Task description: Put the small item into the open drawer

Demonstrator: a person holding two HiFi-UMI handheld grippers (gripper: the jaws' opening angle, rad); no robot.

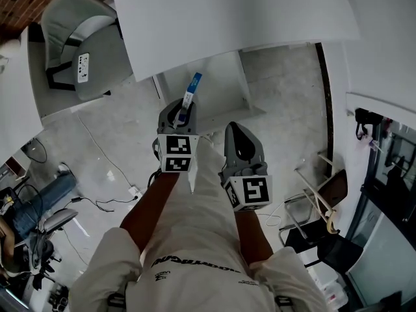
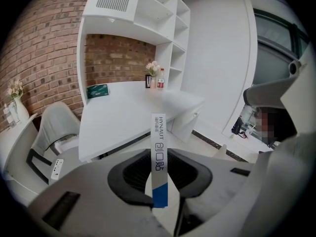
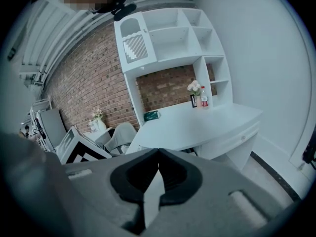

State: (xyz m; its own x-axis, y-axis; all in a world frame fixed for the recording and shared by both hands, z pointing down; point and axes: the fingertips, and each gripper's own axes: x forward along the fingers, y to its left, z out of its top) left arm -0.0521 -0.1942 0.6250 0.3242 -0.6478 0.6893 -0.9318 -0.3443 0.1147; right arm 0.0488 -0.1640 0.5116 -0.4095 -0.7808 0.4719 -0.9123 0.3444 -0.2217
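While the white-and-blue strip sticks out from the left gripper's jaws, which are clamped on it, the right gripper alongside has its jaws together on nothing, both above the floor near the white desk.

Bottle label on the desk illegibly small; seated person half outside the head view's left edge.

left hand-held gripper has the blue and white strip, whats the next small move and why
Probably carry it forward toward the white desk. The left hand-held gripper pinches the strip upright, well short of the desk, and no open drawer shows yet.
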